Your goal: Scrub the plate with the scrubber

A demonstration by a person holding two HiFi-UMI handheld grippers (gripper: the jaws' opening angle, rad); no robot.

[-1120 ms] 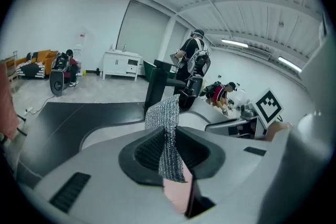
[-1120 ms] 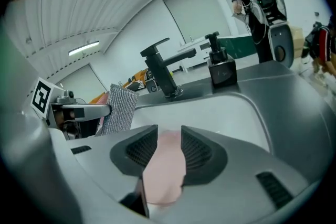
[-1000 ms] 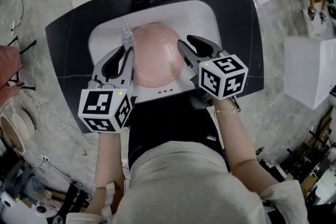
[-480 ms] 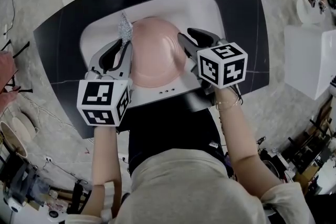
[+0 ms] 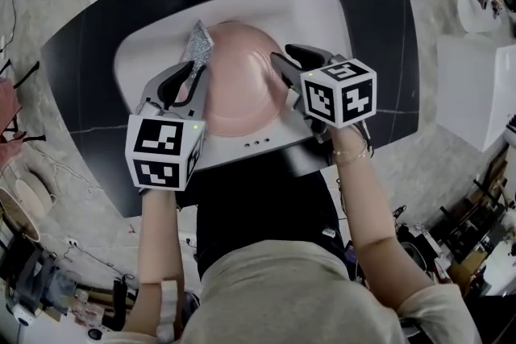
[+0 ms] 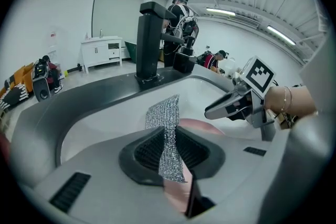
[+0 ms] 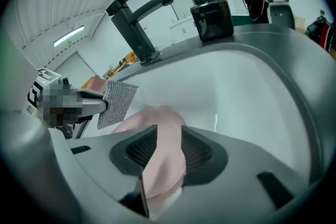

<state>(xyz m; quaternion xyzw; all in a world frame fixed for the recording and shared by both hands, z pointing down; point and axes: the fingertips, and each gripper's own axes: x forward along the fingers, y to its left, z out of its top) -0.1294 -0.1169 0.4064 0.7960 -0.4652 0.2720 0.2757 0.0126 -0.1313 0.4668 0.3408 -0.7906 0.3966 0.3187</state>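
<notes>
**Entry: plate-scrubbing station, head view and both gripper views**

- **Setting.** White sink (image 5: pixel 322 12) let into a dark worktop (image 5: pixel 89 68). A black faucet (image 6: pixel 148 39) and a soap dispenser (image 7: pixel 211 18) stand at the basin's 12 o'clock.
- **Plate** (image 5: pixel 242 84). Pink, and held over the middle of the basin. Which face is up is not clear.
- **Right gripper** (image 5: pixel 292 60). Its jaws are clamped on the plate's rim at about 3 o'clock, and the pink edge runs straight between them in the right gripper view.
- **Left gripper** (image 5: pixel 192 75). Its jaws are clenched on the scrubber (image 5: pixel 197 48), a silver mesh pad pinched by its lower part. The rest of the pad stands free beyond the jaw tips.
- **Thing relative to jaws.** The plate lies just beside the left jaws at their 3 o'clock. The mesh rises by the plate's 10 o'clock rim. Contact between pad and plate cannot be confirmed.
- **Step in hand (judged).** Bringing the mesh onto the plate to begin scrubbing.
- **Handling notes (judged).**
  - Tip the pad so that its flat face meets the plate, not its edge.
  - Start at the 10 o'clock rim and work toward the centre in short overlapping strokes.
  - Push toward 3 o'clock, so that the right hold braces each stroke.
  - Keep the rim clamp firm, because a one-point grip lets the plate pivot under side load.
  - Keep pressure moderate, because the thin mesh may fold or slip out of the left jaws.
  - Keep everything over the basin.
</notes>
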